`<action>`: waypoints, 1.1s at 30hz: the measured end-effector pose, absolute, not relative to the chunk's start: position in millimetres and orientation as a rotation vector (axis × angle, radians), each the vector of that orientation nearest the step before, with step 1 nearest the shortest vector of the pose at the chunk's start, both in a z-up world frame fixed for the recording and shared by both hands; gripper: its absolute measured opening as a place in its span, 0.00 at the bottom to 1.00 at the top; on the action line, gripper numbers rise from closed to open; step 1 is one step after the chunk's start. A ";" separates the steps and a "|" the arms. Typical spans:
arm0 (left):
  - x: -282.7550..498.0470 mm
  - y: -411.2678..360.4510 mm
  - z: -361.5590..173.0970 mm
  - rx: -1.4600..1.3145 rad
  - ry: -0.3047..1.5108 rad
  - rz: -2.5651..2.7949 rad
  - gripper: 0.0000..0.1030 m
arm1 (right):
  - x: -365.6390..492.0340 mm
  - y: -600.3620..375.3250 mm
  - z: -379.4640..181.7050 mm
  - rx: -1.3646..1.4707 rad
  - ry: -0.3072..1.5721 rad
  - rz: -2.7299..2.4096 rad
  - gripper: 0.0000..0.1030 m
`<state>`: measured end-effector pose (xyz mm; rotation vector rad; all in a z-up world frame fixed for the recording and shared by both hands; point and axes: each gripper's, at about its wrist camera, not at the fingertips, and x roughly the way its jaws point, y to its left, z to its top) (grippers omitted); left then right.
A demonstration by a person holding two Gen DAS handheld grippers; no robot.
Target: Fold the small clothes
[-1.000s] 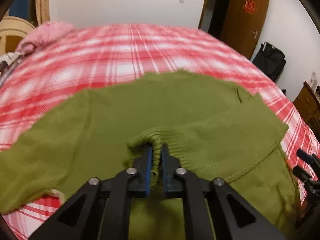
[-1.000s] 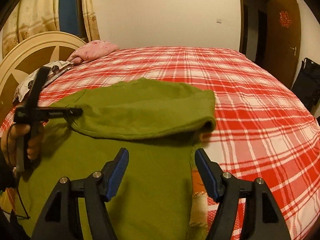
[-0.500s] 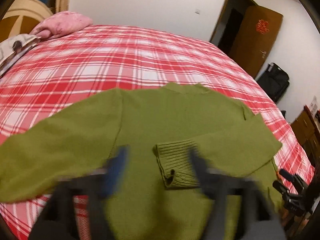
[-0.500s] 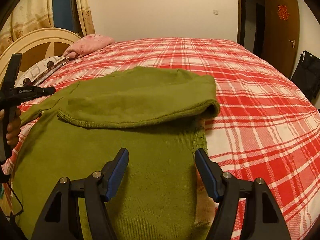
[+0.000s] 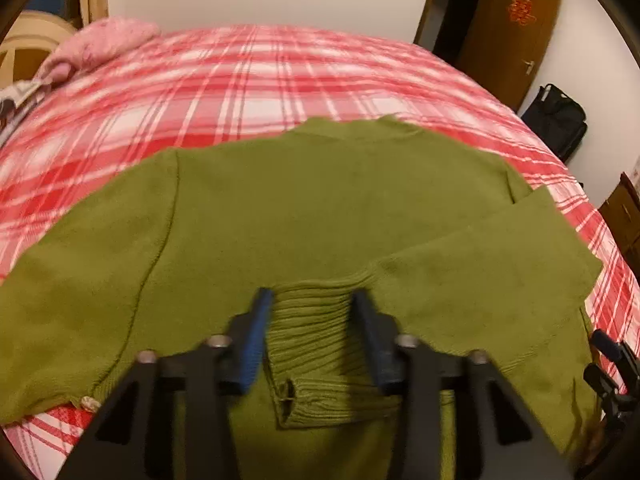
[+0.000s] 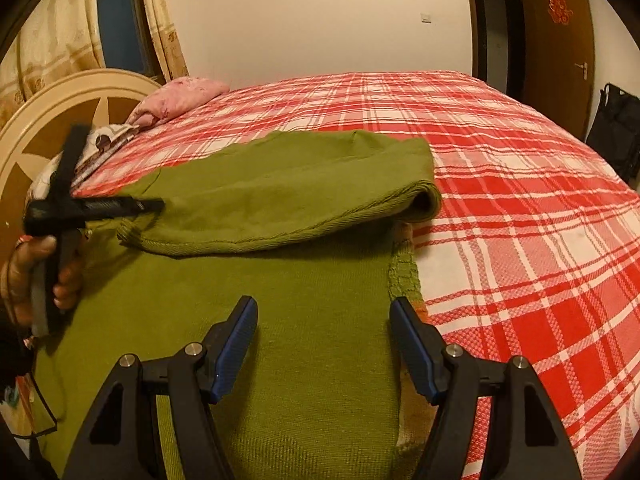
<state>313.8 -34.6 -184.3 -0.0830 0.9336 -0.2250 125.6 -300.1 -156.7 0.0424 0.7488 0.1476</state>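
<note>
A green knitted sweater [image 5: 320, 200] lies spread on the red plaid bed [image 5: 260, 80]. Its right sleeve is folded across the body, and the ribbed cuff [image 5: 316, 340] lies flat on the sweater. My left gripper [image 5: 312, 300] straddles that cuff; its jaws are closing, still apart, one pad at each side of the cuff. From the right wrist view the left gripper [image 6: 152, 204] reaches over the folded sleeve [image 6: 280, 184], held by a hand [image 6: 28, 268]. My right gripper [image 6: 324, 320] hangs open over the sweater's body near its side edge, holding nothing.
A pink pillow [image 6: 180, 96] and a patterned one lie by the round headboard [image 6: 60, 120]. A black bag [image 5: 556, 120] stands by the brown door [image 5: 508, 28], and a wooden dresser [image 5: 624, 216] stands at the right. Bare plaid sheet [image 6: 520, 240] stretches right of the sweater.
The left gripper let go of the cuff, opened wide and drew back, then came down over the cuff again with its jaws narrower. The sleeve now rests across the body. The right gripper stayed put.
</note>
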 end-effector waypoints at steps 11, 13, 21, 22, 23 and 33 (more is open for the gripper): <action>281.9 5.0 -137.1 -0.170 0.821 -0.245 0.09 | 123.0 -302.6 -158.5 0.061 0.741 0.150 0.67; 283.3 14.6 -141.3 -0.168 0.829 -0.221 0.09 | 123.1 -302.2 -159.3 0.059 0.744 0.150 0.67; 301.3 34.5 -178.4 -0.185 0.903 -0.149 0.10 | 125.8 -297.1 -164.6 0.039 0.767 0.149 0.68; 300.9 33.3 -181.1 -0.179 0.904 -0.148 0.12 | 126.1 -297.3 -164.9 0.040 0.768 0.150 0.69; 299.4 32.0 -182.1 -0.184 0.898 -0.152 0.14 | 126.4 -297.5 -165.3 0.042 0.771 0.151 0.69; 274.8 24.7 -156.9 -0.094 0.785 -0.130 0.73 | 138.7 -280.5 -129.0 -0.056 0.714 0.164 0.69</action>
